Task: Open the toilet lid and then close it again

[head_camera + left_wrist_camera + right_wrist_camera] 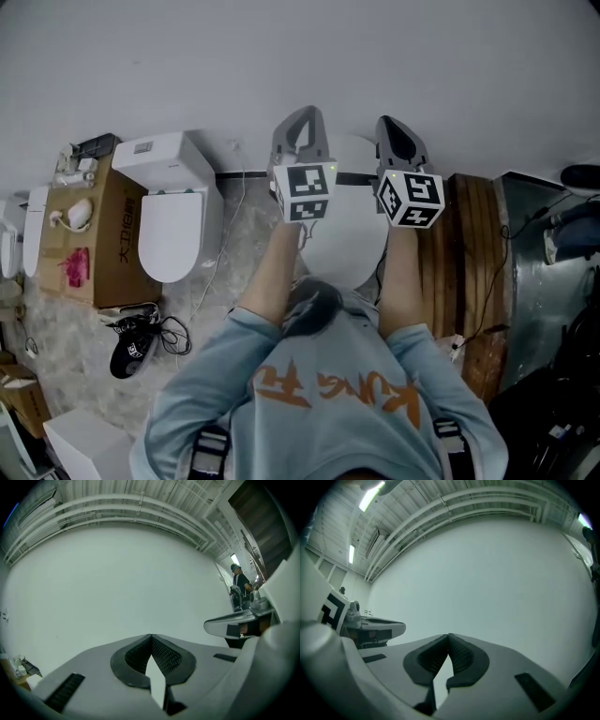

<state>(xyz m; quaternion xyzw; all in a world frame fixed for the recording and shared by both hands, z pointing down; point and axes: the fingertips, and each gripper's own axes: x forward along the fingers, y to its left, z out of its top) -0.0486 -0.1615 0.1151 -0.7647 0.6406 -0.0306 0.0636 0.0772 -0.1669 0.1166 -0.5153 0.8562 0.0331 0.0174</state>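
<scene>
1. Left gripper (300, 114): jaws fully together with nothing between them. Its own view shows the ribbed pads (161, 656) meeting at the tip before a bare white wall (103, 588). It is held level and aimed at 12 o'clock, so it touches no part of the toilet.
2. Right gripper (399, 127): jaws likewise closed and empty. It sits just beside the left gripper, at its 3 o'clock, and the two run parallel. Each appears at the edge of the other's view.
3. Toilet lid (349, 246): the task's object, on the toilet directly at the person's 12 o'clock, below the two grippers and partly covered by them and the forearms. The white oval appears to lie flat over the bowl, though the hinge is hidden. With both grippers high and clear of it, this is judged a pause, either before lifting or after lowering. Which one cannot be told.
4. Second toilet (171, 225): at about 10 o'clock, lid down, not part of the work.
5. Cardboard box (98, 253): at 9 o'clock, beside the second toilet.
6. Wooden planks (469, 253): at 2 o'clock, near the task's toilet.
</scene>
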